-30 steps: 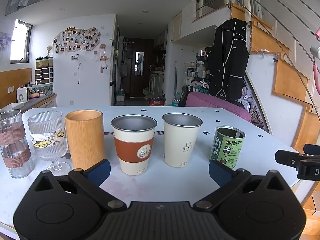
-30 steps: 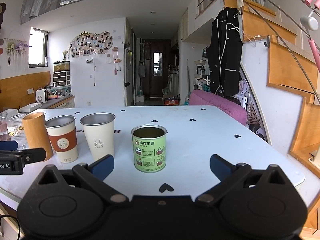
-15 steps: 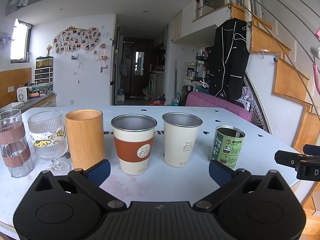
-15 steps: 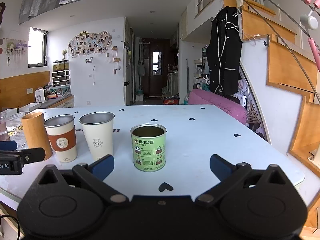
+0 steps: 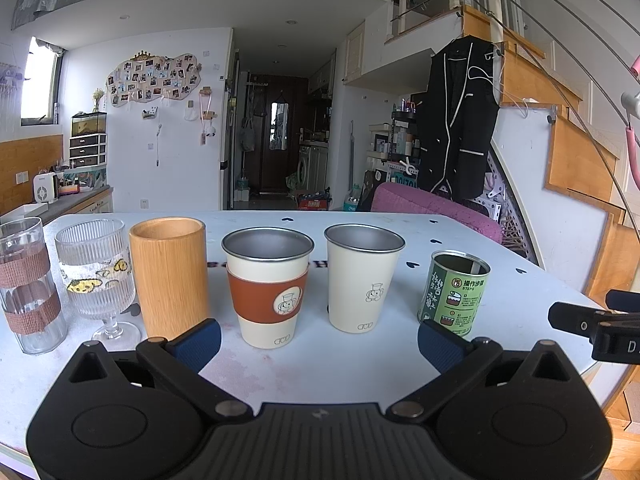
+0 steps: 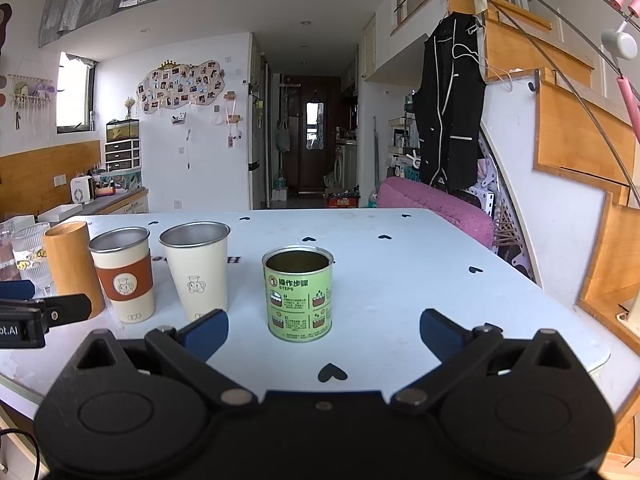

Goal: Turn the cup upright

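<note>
A row of cups stands upright on the white table [image 5: 320,364]: a clear tumbler [image 5: 26,284], a ribbed stem glass [image 5: 96,276], a wooden cup [image 5: 170,276], a cream cup with a brown sleeve [image 5: 267,284], a plain cream cup [image 5: 363,276] and a green can [image 5: 454,294]. My left gripper [image 5: 318,342] is open and empty in front of the two cream cups. My right gripper [image 6: 324,334] is open and empty, just short of the green can [image 6: 299,294]. The sleeved cup [image 6: 124,276] and plain cup [image 6: 198,270] stand left of the can.
The table [image 6: 400,272] has black heart marks and its right edge is near the can. A pink sofa [image 6: 436,208] and a wooden staircase [image 6: 580,152] lie beyond. The other gripper's tip shows at each view's side [image 5: 592,322].
</note>
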`<state>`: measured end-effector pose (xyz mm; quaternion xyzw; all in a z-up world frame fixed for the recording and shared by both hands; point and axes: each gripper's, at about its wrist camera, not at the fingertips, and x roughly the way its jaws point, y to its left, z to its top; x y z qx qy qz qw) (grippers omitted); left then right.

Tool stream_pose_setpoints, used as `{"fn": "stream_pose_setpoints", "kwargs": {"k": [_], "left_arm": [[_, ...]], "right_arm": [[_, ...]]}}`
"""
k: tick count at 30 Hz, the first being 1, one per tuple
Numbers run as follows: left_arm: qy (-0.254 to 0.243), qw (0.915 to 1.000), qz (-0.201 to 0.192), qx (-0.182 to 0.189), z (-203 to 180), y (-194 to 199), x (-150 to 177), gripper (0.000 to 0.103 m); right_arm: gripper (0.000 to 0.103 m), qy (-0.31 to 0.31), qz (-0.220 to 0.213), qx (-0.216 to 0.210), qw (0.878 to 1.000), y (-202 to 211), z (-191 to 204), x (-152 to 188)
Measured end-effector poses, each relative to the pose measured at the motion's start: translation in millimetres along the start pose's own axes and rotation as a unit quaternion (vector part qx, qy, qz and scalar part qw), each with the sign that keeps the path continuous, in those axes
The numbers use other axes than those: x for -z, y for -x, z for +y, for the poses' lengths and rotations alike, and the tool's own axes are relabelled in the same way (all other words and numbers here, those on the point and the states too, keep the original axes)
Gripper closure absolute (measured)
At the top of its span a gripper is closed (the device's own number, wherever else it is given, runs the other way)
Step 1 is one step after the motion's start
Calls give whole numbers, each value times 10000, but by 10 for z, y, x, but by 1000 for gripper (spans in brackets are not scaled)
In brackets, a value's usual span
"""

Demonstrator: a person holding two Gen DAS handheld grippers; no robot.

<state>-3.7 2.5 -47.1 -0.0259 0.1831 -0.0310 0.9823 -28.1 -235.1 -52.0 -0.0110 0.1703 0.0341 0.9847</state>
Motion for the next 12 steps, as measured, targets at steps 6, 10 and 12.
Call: {"fn": "stream_pose_setpoints", "kwargs": {"k": [6, 10, 12], "left_arm": [[0, 10000, 3, 2, 0, 3, 1, 0], [-1, 10000, 0, 1, -1, 1, -2, 0], [-2, 10000, 1, -4, -1, 4, 0, 0]], "right_arm": [[0, 3, 18, 0, 10000, -10, 8, 17], [0, 10, 22, -3, 10000, -12, 9, 18], [0, 19, 27, -7, 10000, -16, 13, 26]]}}
